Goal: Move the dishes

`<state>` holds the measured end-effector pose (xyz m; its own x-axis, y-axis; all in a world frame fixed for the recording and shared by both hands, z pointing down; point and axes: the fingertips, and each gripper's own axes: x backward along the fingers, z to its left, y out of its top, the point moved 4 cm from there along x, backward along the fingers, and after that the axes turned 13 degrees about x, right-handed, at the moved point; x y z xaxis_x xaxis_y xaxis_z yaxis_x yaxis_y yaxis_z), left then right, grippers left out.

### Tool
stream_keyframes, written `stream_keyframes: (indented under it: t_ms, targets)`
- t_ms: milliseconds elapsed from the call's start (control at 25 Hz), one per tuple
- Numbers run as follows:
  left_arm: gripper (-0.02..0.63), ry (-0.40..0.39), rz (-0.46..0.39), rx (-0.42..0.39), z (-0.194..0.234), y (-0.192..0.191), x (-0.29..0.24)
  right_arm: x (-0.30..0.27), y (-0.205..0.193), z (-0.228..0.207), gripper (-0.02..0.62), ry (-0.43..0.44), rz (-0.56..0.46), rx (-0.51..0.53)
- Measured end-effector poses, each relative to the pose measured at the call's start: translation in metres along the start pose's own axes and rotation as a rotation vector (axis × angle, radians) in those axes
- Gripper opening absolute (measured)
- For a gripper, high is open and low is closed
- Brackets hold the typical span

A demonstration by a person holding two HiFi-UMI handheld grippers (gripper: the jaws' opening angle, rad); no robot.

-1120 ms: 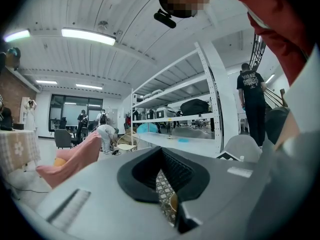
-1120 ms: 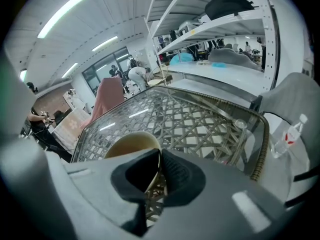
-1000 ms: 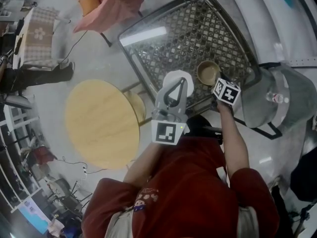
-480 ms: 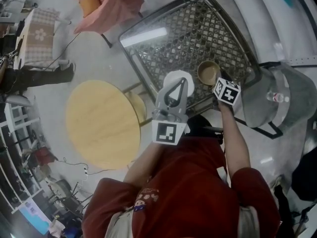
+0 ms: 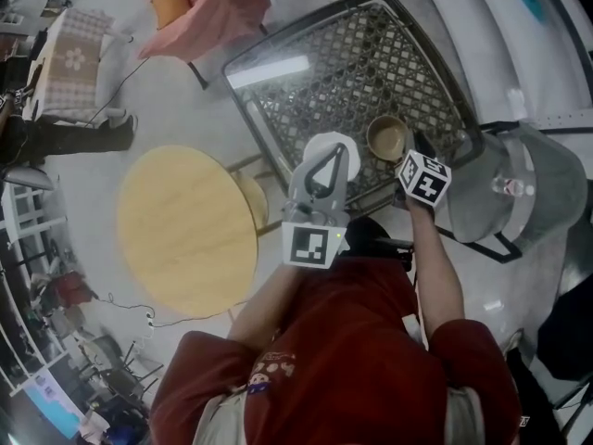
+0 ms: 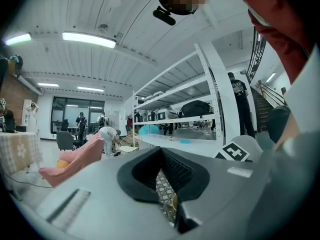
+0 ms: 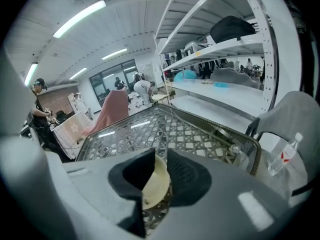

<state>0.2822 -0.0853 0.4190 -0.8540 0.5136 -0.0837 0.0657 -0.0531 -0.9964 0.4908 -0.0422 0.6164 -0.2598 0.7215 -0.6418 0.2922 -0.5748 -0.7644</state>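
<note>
A cream bowl (image 5: 387,139) sits on the glass-topped lattice table (image 5: 371,54), and a white plate (image 5: 324,143) lies just left of it. My right gripper (image 5: 413,152) hovers at the bowl's right edge. Its jaws have just been opening and stand apart. In the right gripper view the bowl (image 7: 156,184) shows below the right gripper (image 7: 160,160), and the pads do not press on it. My left gripper (image 5: 338,156) reaches level over the plate. In its own view the left gripper (image 6: 161,166) is shut with nothing seen in it.
A round wooden table (image 5: 185,230) stands to the left. A grey chair (image 5: 519,193) with a water bottle (image 5: 512,182) is at the right. Another person's hand (image 5: 208,7) holds an orange cup (image 5: 169,6) at the top left. White shelving (image 7: 220,49) stands behind the table.
My right gripper has lifted slightly away from the bowl, which stays on the table. The left gripper and the plate have not moved.
</note>
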Motion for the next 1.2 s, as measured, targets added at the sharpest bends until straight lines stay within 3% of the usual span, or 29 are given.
stream_keyframes:
  t_ms: [320, 440, 520, 760, 1200]
  targets:
    - [0.008, 0.032, -0.037, -0.010, 0.008, 0.007, 0.013, 0.022, 0.025, 0.016, 0.067, -0.006, -0.129, 0.071]
    - [0.008, 0.099, -0.074, 0.150, 0.013, 0.004, 0.019, 0.035, 0.040, 0.025, 0.067, 0.011, -0.234, 0.111]
    - [0.008, 0.116, -0.087, 0.178, 0.015, 0.003, 0.021, 0.041, 0.048, 0.032, 0.067, 0.033, -0.294, 0.150]
    - [0.008, 0.158, -0.099, 0.176, 0.027, 0.006, 0.038, 0.064, 0.069, 0.070, 0.067, 0.095, -0.414, 0.283]
    - [0.008, 0.314, -0.148, 0.150, 0.067, 0.023, 0.087, 0.091, 0.108, 0.140, 0.067, 0.224, -0.557, 0.365]
